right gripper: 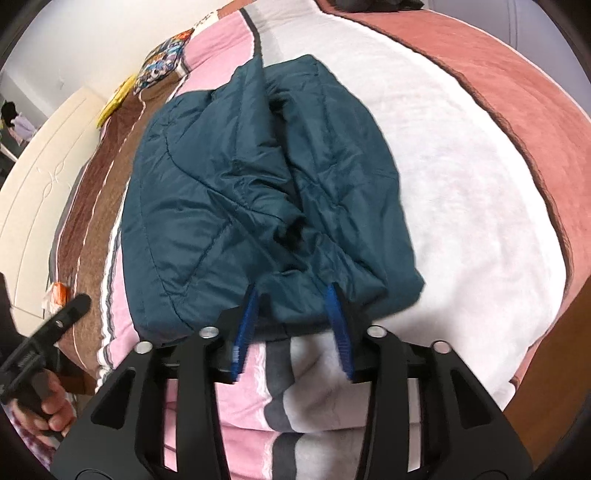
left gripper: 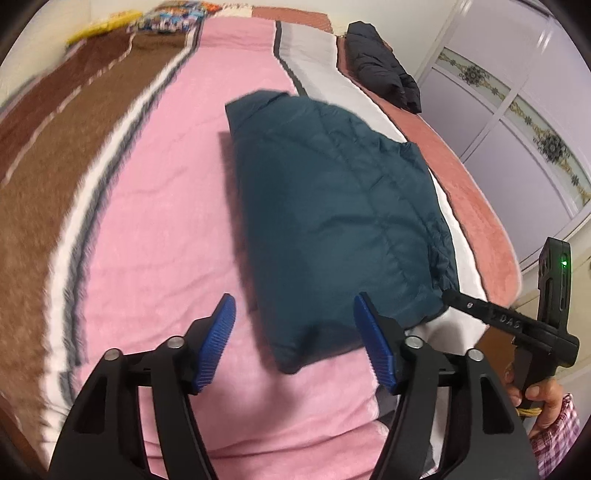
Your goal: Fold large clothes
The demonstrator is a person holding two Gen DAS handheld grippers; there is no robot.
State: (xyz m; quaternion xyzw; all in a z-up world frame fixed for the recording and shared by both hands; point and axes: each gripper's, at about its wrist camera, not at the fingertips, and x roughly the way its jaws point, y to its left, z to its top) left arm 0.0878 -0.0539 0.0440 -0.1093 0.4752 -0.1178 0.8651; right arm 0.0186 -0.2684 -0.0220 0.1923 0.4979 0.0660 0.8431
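A teal quilted jacket (left gripper: 332, 206) (right gripper: 240, 192) lies folded into a thick bundle on the striped bed blanket (left gripper: 159, 206). My left gripper (left gripper: 294, 302) hovers open over the near left corner of the bundle, and its blue pads (left gripper: 218, 343) stand wide apart with nothing pressed between them. My right gripper (right gripper: 292, 291) is at the jacket's near hem. Loose fabric sits between its blue pads (right gripper: 338, 325), which stand apart from it. In the left wrist view the right gripper (left gripper: 454, 299) shows at the right, its tip at the jacket's edge. A hand (left gripper: 535, 395) holds its handle.
A black jacket (left gripper: 384, 74) lies at the far right of the bed. Wardrobe doors (left gripper: 517, 129) stand beyond the bed's right edge. A patterned pillow (left gripper: 170, 20) and a yellow item (left gripper: 103, 26) sit at the head. A cream panel (right gripper: 44, 177) runs along the left side.
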